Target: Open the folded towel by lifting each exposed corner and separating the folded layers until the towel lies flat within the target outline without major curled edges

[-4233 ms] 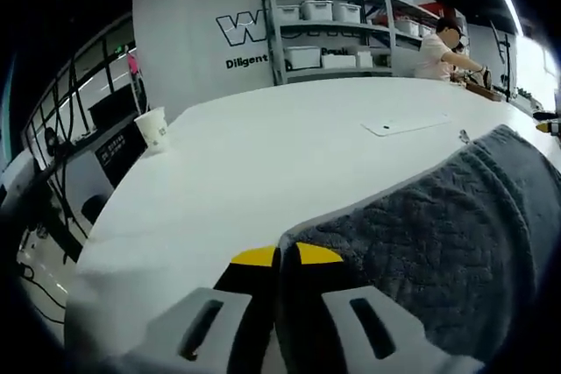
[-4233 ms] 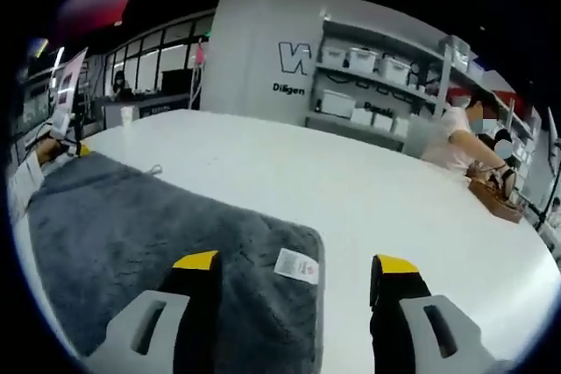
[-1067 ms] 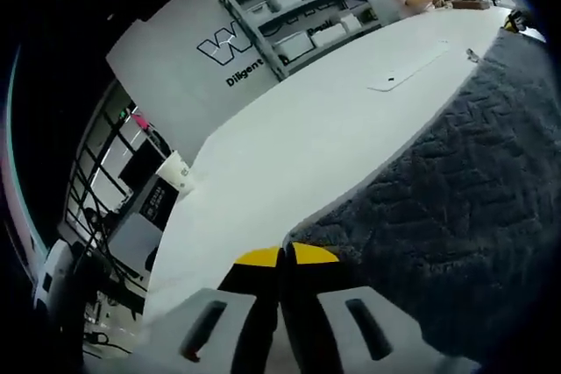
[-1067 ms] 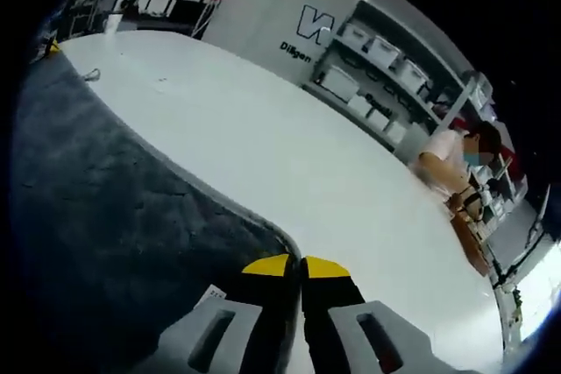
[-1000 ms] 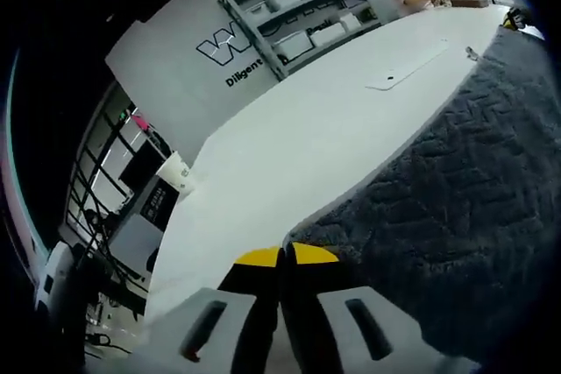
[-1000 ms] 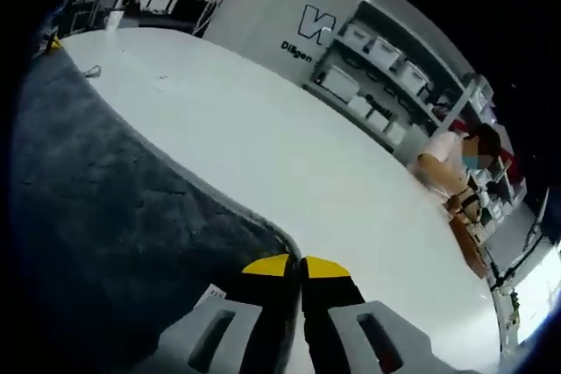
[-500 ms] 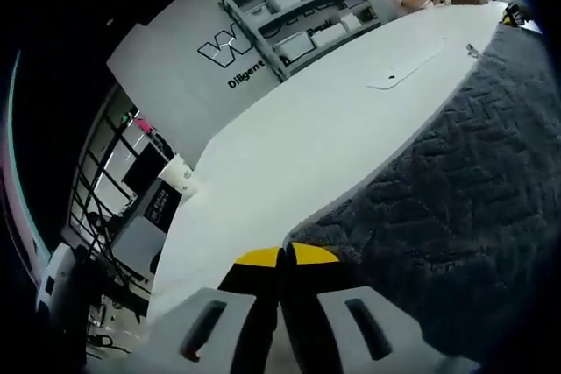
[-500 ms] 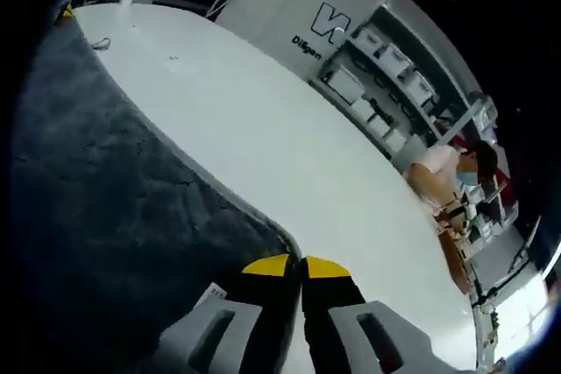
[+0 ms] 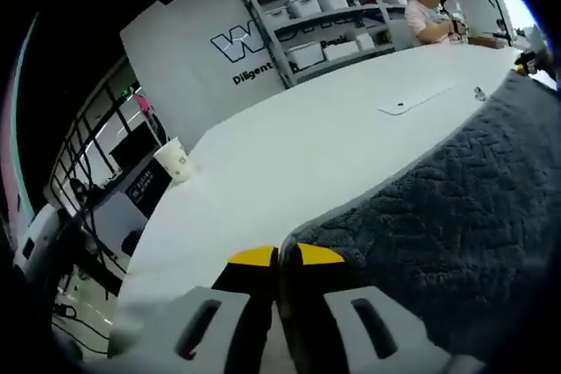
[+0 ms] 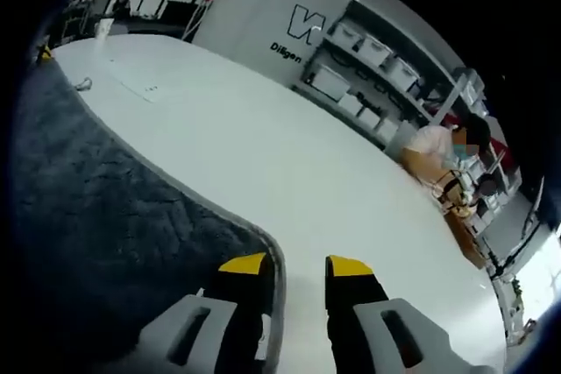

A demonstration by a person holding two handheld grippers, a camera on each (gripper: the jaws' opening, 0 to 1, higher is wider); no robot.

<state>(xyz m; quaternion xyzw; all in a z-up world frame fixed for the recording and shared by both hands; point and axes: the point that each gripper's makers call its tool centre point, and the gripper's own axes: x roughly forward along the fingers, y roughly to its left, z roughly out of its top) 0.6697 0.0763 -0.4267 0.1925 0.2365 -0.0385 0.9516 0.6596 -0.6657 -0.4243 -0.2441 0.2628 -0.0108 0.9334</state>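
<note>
1. On the grey wall (image 9: pixel 188 37) behind the shelving, we saw a large outlined logo beginning with "W" in the left gripper view; the shelves (image 9: pixel 329 19) hid the rest of it.
2. Beneath that logo we read "Diligent" in small dark letters; the words after it were cut off by the shelving.
3. In the right gripper view, the same wall (image 10: pixel 254 10) showed part of the outlined "W" and, under it, "Diligen" up to the shelf post.
4. We could not read any writing on the paper cup (image 9: pixel 174 160).
</note>
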